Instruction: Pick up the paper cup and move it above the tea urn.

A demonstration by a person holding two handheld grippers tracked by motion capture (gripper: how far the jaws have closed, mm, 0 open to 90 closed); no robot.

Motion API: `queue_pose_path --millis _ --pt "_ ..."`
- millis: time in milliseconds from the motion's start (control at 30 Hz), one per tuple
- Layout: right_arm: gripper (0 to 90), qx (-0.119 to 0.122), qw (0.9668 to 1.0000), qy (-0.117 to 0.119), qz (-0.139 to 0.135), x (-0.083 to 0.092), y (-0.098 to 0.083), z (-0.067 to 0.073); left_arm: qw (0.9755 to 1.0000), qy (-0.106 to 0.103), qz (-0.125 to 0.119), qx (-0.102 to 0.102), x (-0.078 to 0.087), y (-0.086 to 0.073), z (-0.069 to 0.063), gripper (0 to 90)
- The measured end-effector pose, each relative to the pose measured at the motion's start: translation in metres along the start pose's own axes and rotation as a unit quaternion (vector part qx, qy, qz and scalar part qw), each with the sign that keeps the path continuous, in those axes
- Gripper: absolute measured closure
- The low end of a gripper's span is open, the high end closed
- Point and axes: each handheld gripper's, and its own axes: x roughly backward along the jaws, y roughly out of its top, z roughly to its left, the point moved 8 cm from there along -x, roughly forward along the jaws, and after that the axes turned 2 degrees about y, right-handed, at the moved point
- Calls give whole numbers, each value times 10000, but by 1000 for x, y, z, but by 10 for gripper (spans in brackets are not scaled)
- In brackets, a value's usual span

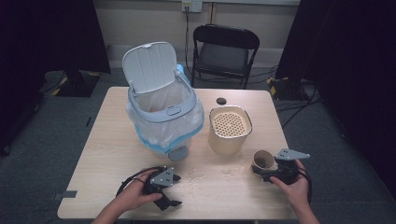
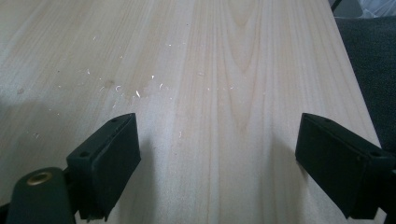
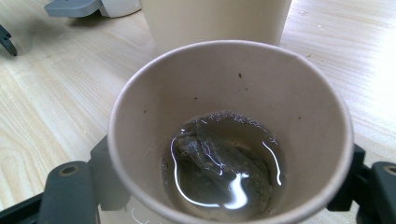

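Gripping a tan paper cup (image 3: 229, 135) near the right front corner of the pale wooden table (image 1: 107, 144), the right gripper (image 1: 270, 173) had its black jaws one on each side of the cup wall, pressing it.

The cup stood upright and held a little dark liquid with a soaked tea bag (image 3: 219, 163) at its bottom. Just behind it stood a cream container with a perforated strainer top (image 1: 229, 128), and farther left, toward the table's back edge, a white lidded bin lined with a clear plastic bag (image 1: 163, 112), lid raised. The left gripper (image 1: 172, 190) rested near the front edge, jaws wide apart over bare wood dotted with pale specks (image 2: 137, 91).
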Motion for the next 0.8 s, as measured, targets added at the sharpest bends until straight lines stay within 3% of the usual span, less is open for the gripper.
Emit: queue_pose_path --millis 367,467,800 --pt "249 43 9999 -160 47 3 2 -2 10000 1 3 -1 0 0 0 132" --pt "251 9 9998 -212 -40 7 8 -6 10000 0 0 2 0 0 0 132" --pt "254 -14 9991 -415 48 10 16 -22 10000 -1 4 -3 0 0 0 132"
